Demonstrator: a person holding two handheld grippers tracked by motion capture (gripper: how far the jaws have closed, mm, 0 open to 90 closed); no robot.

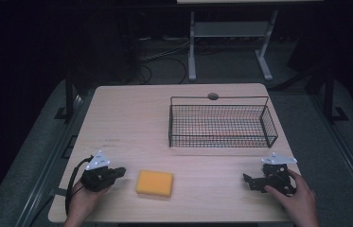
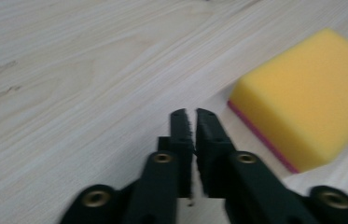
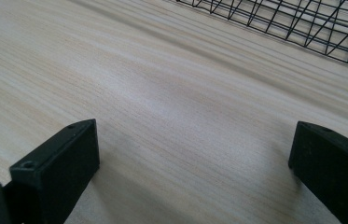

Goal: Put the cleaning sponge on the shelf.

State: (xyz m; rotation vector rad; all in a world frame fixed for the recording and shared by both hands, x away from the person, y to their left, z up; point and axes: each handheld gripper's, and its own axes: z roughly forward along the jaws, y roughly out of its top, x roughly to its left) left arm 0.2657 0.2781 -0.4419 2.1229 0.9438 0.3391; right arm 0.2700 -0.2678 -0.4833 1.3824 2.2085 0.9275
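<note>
Room: dark surroundings; a pale wooden table (image 1: 131,118) stands lit, with the legs of a white frame (image 1: 192,47) and cables on the floor beyond its far edge.
Basket: a black wire basket (image 1: 269,124) sits on the far right part of the table; in the right gripper view, its mesh (image 3: 302,23) is cut off by the top edge.
Sponge: a yellow sponge (image 1: 154,183) lies flat, nearer the person than the basket and to its left, close to the table's near edge; a pink underside shows in the left gripper view (image 2: 302,98).
Left gripper: the left gripper (image 1: 117,172) rests just beside the sponge, apart from it, jaws almost together with nothing between them (image 2: 193,122).
Right gripper: the right gripper (image 1: 248,180) sits just in front of the basket's right end, jaws spread wide over bare wood (image 3: 192,149).
Open room: bare tabletop lies between the sponge and the right gripper, and left of the basket.
Hard to make out: the floor past the table.
</note>
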